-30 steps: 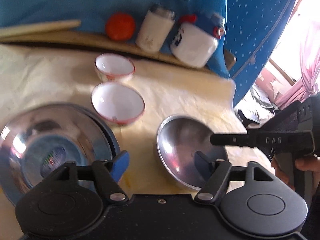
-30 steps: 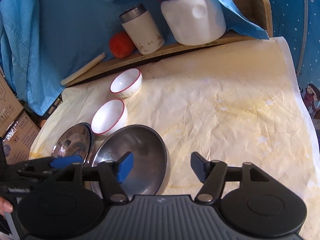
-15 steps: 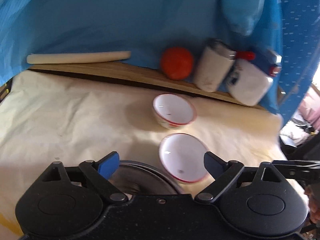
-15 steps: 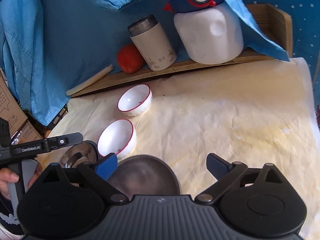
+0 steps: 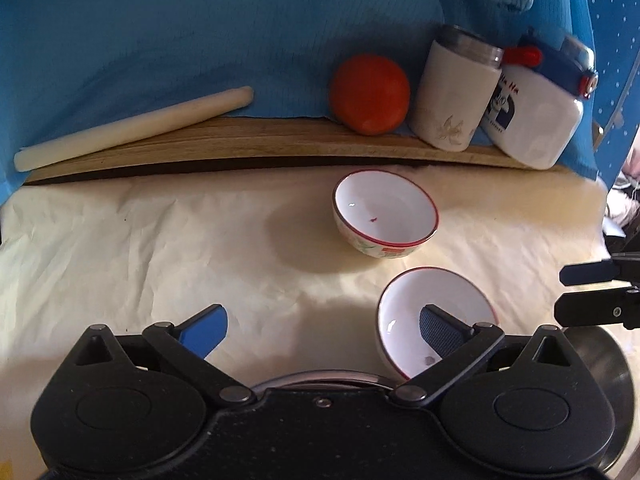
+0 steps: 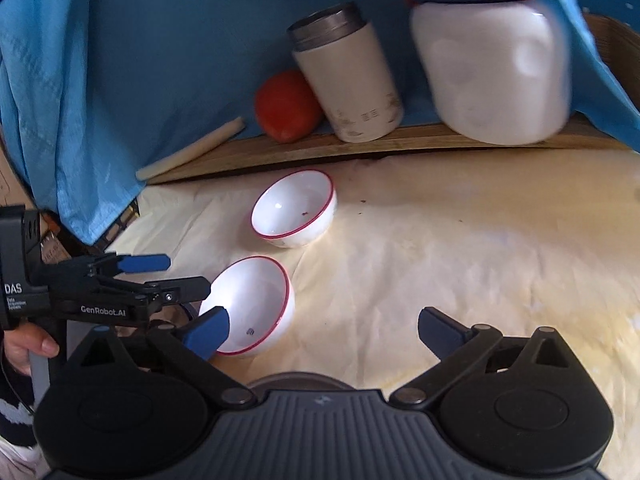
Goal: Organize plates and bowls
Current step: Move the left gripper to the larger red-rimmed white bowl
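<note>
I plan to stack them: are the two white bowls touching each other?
Apart. The right wrist view shows a strip of cloth between the near bowl and the far bowl.

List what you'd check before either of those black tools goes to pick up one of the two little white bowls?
1. Left gripper jaws opening, nothing between them: ok.
2. Right gripper jaws opening, nothing between them: ok.
3. Near bowl upright, apart from far bowl: ok.
4. Both bowls clean: not ok, each shows a small speck inside.
5. Near bowl centred between either tool's jaws: not ok, it sits off to one side in both views.
6. Metal dish below the left gripper clear of the bowl: cannot tell, mostly hidden.
</note>
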Available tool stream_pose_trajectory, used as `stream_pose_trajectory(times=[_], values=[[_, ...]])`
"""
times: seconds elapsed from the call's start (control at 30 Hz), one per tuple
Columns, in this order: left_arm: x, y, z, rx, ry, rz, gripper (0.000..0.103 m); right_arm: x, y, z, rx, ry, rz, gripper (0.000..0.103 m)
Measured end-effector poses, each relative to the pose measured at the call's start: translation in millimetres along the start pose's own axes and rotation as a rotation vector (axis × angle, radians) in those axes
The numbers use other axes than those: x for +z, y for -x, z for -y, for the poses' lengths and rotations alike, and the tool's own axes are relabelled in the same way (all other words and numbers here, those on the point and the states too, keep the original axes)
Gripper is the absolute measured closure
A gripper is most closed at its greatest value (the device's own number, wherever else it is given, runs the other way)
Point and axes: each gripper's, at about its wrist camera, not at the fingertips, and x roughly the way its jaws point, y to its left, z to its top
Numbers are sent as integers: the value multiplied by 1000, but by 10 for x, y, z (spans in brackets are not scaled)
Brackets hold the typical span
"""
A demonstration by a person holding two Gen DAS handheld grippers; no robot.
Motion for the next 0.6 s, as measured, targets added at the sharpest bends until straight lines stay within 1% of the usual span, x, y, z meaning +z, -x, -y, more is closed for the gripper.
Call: stream_pose_trajectory(times=[0.2,0.37,0.53,0.6], values=[[1,-79,-33,-4,-22,-19,1,39,-131,-123,6,47,-33,1],[-19,-144,-13,1,-54,-41,1,54,-222,-216,-15,83,-67,2],[-35,-182,21,9,-88,-64,1,63,-322,-290,-53,119,-121,8],[-45,-186,44,6,-107,-72,1,61,-348,-307,-70,130,-135,15]])
